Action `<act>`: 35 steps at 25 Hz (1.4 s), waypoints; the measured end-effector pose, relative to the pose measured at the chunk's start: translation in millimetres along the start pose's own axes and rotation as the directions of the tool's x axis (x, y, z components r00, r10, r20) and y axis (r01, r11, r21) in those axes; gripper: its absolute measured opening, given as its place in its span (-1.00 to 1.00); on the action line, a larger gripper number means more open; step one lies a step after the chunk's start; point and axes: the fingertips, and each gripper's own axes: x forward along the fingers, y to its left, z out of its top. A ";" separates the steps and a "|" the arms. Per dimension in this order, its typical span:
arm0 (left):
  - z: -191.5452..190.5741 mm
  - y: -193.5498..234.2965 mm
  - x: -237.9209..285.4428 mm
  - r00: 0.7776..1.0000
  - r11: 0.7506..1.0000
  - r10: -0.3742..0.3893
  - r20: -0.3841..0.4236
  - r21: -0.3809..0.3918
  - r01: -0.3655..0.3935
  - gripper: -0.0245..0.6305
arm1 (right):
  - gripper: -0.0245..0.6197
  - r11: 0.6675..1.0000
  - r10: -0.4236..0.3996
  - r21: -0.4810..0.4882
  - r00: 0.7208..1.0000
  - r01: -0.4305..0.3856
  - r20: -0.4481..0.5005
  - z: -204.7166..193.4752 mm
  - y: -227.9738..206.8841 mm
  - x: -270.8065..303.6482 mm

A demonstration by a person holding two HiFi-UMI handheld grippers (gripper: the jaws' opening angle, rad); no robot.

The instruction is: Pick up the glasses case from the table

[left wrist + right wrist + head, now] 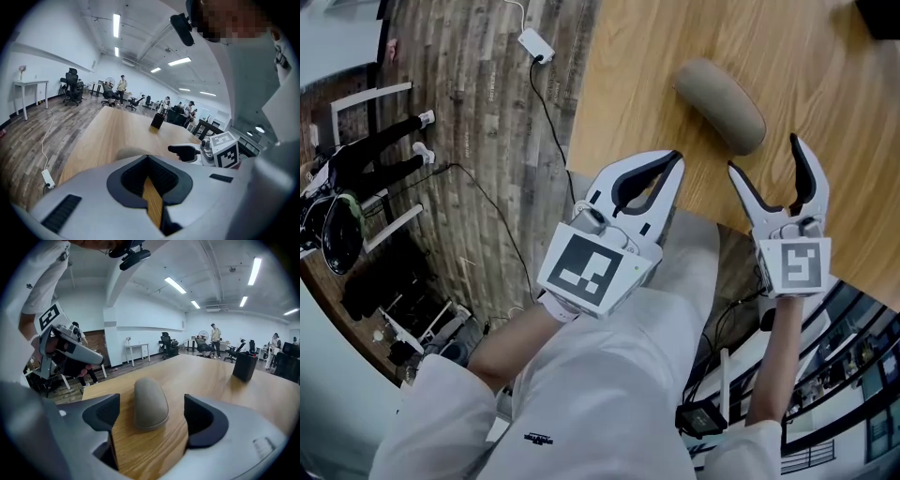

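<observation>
A wooden table bears a taupe glasses case and a dark container.

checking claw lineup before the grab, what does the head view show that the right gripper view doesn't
Head view only: the white adapter and its cable on the floor, and the open right claw from above. Right gripper view only: the black box farther along the table, chairs and people behind. Both: the glasses case on the table, and the left claw.
</observation>
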 end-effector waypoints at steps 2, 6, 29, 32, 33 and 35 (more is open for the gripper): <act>-5.1 6.8 3.7 1.000 1.000 0.004 -0.009 -0.004 -0.004 -0.91 | 0.42 1.000 0.011 0.000 1.000 -0.011 -0.017 -5.2 0.1 13.3; -15.7 4.3 5.6 1.000 1.000 0.009 -0.016 0.018 -0.009 -0.91 | 0.43 0.999 0.034 -0.028 0.999 -0.035 -0.017 -12.0 2.6 19.1; -13.6 20.5 17.9 0.999 0.999 0.038 -0.013 0.006 -0.038 -0.91 | 0.37 0.991 0.064 -0.109 0.989 -0.079 -0.135 -41.6 3.1 71.8; -11.8 25.6 15.0 0.999 0.999 0.040 -0.017 0.007 -0.040 -0.91 | 0.30 0.993 0.047 -0.104 0.989 -0.062 -0.143 -39.6 4.1 74.7; -11.2 26.4 13.8 0.999 0.999 0.040 -0.016 0.007 -0.040 -0.91 | 0.29 0.993 0.043 -0.100 0.989 -0.058 -0.144 -38.8 3.7 74.4; -9.8 27.0 10.4 0.999 0.999 0.040 -0.012 0.007 -0.040 -0.91 | 0.27 0.995 0.037 -0.092 0.990 -0.050 -0.138 -37.3 3.8 73.3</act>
